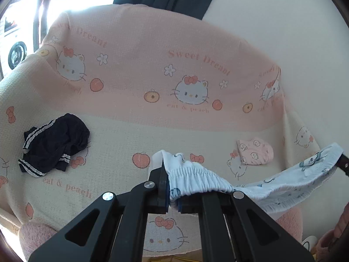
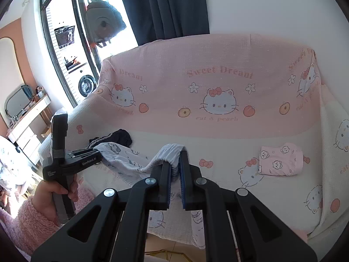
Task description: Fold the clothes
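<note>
A white garment with blue cartoon prints and an elastic waistband hangs stretched between my two grippers above the sofa seat. My left gripper is shut on one end of the waistband. My right gripper is shut on the other end. The left gripper shows in the right wrist view at the left, held in a hand with a pink fluffy sleeve. A crumpled black garment with white stripes lies on the seat at the left. A folded pink garment with bear prints lies at the right.
The sofa is covered by a pink and cream cat-print blanket. A dark curtain hangs behind it. A window and a washing machine are at the left, with a dresser and mirror further left.
</note>
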